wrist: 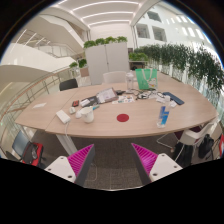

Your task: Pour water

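Two pink-padded fingers (82, 157) of the gripper (113, 160) sit nearest the camera, spread wide apart with nothing between them; only floor and the near edge of the table show in the gap. Beyond the fingers stretches a long oval wooden table (100, 128), well apart from the gripper.

On the table, far ahead and to the right of the right finger, stands a blue bottle (164, 115) near the table's right end. It is upright and not between the fingers. A round red disc (123, 117) lies flat on the tabletop almost straight ahead of the gap between the fingers, to the left of the blue bottle. Farther left stands a small white cup (88, 115), with a white box-like object (64, 117) just beside it toward the left end. On the far side of the table stands a green container (147, 78), and near it lies a clutter of cables and small items too small to tell apart. A dark flat item (174, 98) lies at the far right of the tabletop.

Chairs (196, 137) stand at the near right of the table, and another seat (26, 150) at the near left. Behind the table rise a white cabinet (107, 60) topped with green plants (106, 42), and more greenery runs along the right wall.
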Demonstrator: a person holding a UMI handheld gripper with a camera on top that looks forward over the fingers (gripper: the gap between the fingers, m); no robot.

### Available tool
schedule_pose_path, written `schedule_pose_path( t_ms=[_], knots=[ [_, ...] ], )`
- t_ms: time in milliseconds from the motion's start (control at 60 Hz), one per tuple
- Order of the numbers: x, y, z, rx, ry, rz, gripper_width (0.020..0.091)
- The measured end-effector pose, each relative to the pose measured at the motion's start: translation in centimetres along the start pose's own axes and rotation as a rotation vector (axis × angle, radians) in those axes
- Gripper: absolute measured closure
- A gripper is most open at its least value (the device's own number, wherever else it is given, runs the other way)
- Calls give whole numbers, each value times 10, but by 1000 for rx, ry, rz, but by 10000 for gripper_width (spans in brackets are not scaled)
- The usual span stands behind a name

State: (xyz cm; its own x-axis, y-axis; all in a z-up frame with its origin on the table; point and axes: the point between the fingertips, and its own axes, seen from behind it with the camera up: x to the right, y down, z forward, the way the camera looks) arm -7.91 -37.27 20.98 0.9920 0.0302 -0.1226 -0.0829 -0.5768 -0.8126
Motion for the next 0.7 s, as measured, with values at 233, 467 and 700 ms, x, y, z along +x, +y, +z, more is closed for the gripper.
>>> schedule_pose_path(
  t_ms=[233, 467, 700],
  knots=[
    [40, -6, -3, 58, 120, -47, 331],
    [162, -30, 58, 168, 208, -56, 328],
    [282, -70, 190, 278, 249, -79, 332]
  ],
)
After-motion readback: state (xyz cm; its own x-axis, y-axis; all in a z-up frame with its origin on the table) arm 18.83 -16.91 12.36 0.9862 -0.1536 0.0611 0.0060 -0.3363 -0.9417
